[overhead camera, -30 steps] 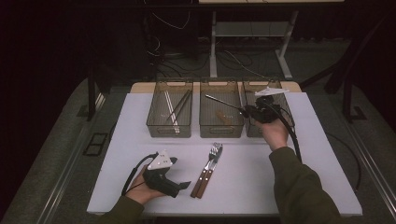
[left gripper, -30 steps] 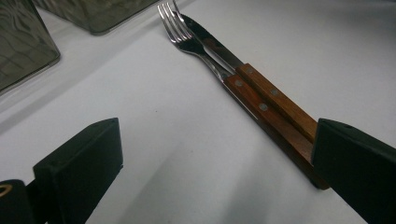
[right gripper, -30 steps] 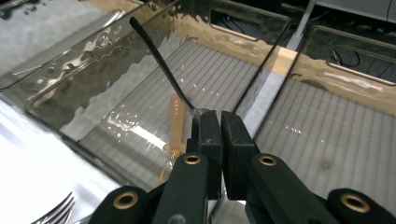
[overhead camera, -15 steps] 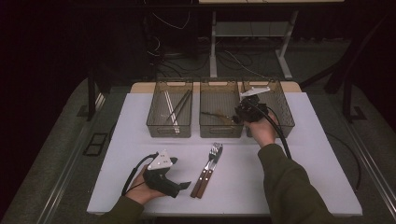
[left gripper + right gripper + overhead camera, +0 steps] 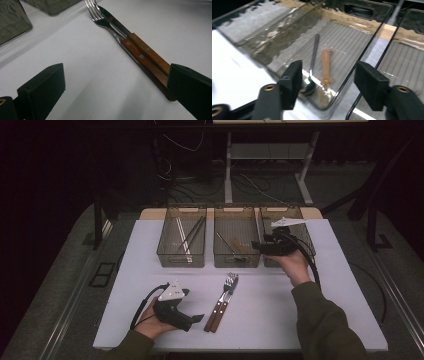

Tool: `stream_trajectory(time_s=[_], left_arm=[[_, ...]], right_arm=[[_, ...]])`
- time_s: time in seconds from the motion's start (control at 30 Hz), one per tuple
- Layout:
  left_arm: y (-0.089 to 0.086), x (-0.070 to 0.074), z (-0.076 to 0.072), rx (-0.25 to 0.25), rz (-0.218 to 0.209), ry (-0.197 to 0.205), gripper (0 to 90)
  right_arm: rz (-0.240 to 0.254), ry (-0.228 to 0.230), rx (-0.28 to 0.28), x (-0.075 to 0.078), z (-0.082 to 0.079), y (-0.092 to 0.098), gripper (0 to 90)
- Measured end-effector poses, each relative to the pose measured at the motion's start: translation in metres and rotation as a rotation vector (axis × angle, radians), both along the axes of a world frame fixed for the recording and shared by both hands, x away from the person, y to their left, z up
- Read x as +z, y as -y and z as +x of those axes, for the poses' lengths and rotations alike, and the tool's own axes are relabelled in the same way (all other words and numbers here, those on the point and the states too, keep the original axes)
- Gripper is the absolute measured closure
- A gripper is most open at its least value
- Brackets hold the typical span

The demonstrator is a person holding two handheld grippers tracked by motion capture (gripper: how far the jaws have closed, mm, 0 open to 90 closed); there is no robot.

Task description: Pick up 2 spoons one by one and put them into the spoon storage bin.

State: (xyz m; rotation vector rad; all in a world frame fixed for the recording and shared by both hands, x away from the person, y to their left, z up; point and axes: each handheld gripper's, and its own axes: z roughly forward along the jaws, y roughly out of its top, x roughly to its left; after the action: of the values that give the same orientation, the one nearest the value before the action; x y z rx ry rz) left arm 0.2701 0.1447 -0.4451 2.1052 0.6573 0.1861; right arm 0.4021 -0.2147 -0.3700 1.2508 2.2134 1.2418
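My right gripper (image 5: 257, 246) hovers at the right edge of the middle clear bin (image 5: 236, 262), pointing left. Its jaws have just been opening and nothing is between them (image 5: 328, 75). Below them, on the bin floor, lie a dark metal spoon (image 5: 314, 50) (image 5: 226, 243) and an orange-handled utensil (image 5: 326, 63). My left gripper (image 5: 197, 319) rests on the white table near the front edge, open (image 5: 115, 75). A fork (image 5: 100, 17) (image 5: 229, 282) and a knife (image 5: 117, 23) with wooden handles lie side by side just right of it, their handle ends by its right jaw.
The left bin (image 5: 181, 258) holds several long sticks. The right bin (image 5: 300, 217) stands behind my right hand. All three bins line the table's back edge (image 5: 150, 215). The right gripper's cable (image 5: 312, 265) trails along the person's forearm.
The right gripper carried the long metal spoon leftward over the middle bin, then opened and let it go; the spoon now lies in the bin. The left gripper has not moved.
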Motion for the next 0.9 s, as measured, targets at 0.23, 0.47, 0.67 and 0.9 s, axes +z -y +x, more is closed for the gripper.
stream_trajectory(time_s=[0.23,0.47,0.67,0.9], left_arm=[[0.001,0.0,0.0,0.0,0.015,-0.005,0.6],[0.001,-0.001,0.0,0.004,0.014,-0.009,0.7],[0.0,0.0,0.0,0.003,0.015,-0.003,0.8],[0.0,0.002,0.0,0.015,0.013,-0.004,1.4]], right_arm=[[0.02,0.011,0.045,-0.004,-0.025,0.013,23.6],[0.071,0.018,0.078,-0.017,-0.051,0.033,19.6],[0.07,0.032,0.086,-0.031,-0.075,0.047,19.1],[0.059,0.037,0.115,-0.05,-0.101,0.06,19.0]])
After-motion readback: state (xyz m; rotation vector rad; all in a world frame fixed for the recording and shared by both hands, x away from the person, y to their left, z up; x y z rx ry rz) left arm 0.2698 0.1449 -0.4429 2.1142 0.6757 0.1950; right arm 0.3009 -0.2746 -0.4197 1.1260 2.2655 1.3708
